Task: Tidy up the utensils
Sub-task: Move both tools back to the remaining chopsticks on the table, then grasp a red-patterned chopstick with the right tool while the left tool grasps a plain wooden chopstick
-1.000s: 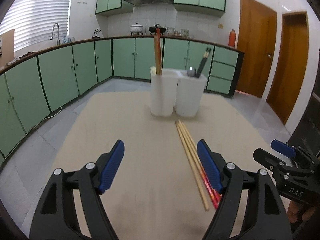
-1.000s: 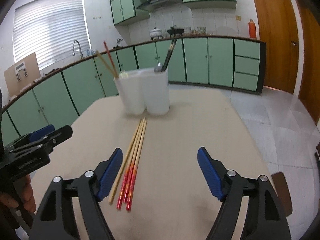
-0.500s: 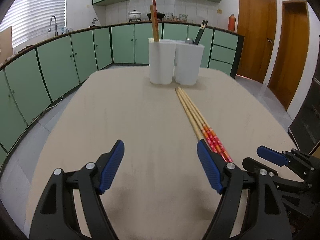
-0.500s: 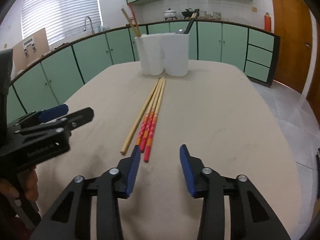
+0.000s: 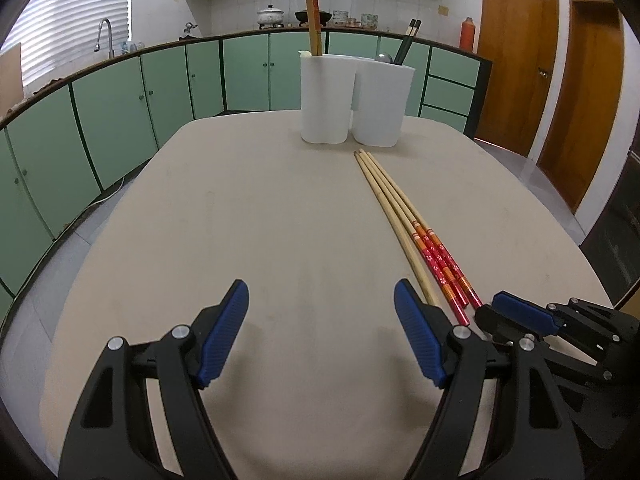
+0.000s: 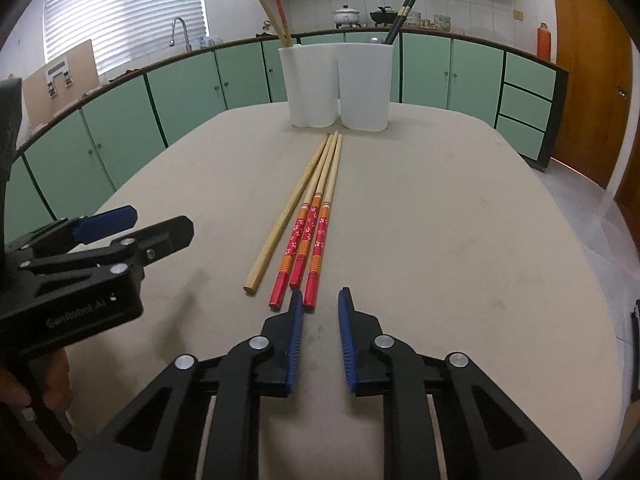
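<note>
— Closing now, is the right claw point(image 6: 319, 300) on anything?
— Not yet; its jaws narrow just short of the red-handled chopsticks point(image 6: 306, 240) lying on the bench point(image 6: 440, 220).
— And the left claw point(image 5: 321, 306)?
— Wide open, empty, beside them.
— Next?
— I'd say ease forward, pinch one end, carry it to the white holder point(image 6: 336, 80).
</note>
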Demonstrator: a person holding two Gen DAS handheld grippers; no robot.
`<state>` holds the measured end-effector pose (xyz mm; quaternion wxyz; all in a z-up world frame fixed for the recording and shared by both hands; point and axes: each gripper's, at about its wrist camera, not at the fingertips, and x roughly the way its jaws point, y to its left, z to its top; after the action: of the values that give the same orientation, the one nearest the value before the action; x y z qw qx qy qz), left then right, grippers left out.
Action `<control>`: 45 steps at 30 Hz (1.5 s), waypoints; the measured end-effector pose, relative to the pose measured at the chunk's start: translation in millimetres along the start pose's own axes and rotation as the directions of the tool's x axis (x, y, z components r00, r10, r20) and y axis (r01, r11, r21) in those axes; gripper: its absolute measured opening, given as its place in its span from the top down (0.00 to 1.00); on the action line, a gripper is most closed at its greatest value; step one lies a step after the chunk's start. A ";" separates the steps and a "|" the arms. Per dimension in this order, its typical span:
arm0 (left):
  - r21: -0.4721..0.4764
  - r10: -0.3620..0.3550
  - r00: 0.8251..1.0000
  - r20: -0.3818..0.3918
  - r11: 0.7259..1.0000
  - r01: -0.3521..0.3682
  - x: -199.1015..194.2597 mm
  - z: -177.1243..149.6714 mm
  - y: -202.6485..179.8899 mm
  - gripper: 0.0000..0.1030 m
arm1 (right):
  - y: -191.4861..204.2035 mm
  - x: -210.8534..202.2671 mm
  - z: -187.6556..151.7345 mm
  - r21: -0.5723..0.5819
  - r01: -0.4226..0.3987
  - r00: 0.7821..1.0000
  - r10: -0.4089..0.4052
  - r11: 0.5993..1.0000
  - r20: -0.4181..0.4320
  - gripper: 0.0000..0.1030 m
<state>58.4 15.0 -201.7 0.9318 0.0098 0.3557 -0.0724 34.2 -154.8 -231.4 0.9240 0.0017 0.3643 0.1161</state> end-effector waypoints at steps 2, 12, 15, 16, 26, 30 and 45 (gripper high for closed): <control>0.002 -0.001 1.000 -0.002 1.000 0.001 0.9 0.2 -1.6 0.29 | 2.1 1.2 0.2 -0.010 0.004 1.000 -0.004 1.000 0.001 0.87; 0.023 -0.031 0.999 -0.023 0.999 0.032 5.6 -2.9 -10.4 0.29 | -5.9 -1.6 3.8 -0.002 0.008 1.000 -0.008 1.000 0.016 0.95; 0.025 -0.041 0.999 -0.033 0.999 0.042 7.6 -4.5 -13.8 0.29 | -16.1 -3.9 6.3 0.021 0.015 1.000 -0.016 1.000 0.021 0.95; 0.025 -0.044 0.998 -0.036 0.999 0.045 7.9 -4.9 -15.2 0.29 | -20.0 -5.3 6.8 0.029 0.018 1.000 -0.019 0.999 0.023 0.95; 0.024 -0.074 0.995 -0.069 0.997 0.076 17.8 -7.4 -33.6 0.29 | -41.0 -8.3 6.7 0.075 0.041 0.999 -0.043 0.996 0.030 0.95; 0.035 -0.070 0.994 -0.080 0.997 0.073 23.6 -8.4 -42.4 0.29 | -47.7 -9.7 6.9 0.086 0.043 0.998 -0.046 0.995 0.037 0.95; 0.019 -0.070 0.995 -0.073 0.997 0.072 31.3 -6.1 -45.9 0.93 | -49.7 -9.9 10.4 0.089 0.033 0.998 -0.038 0.996 0.054 0.95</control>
<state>70.9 -33.9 -225.5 0.9150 0.0096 0.3884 -0.1087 44.8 -204.4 -221.5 0.9348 0.0389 0.3430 0.0833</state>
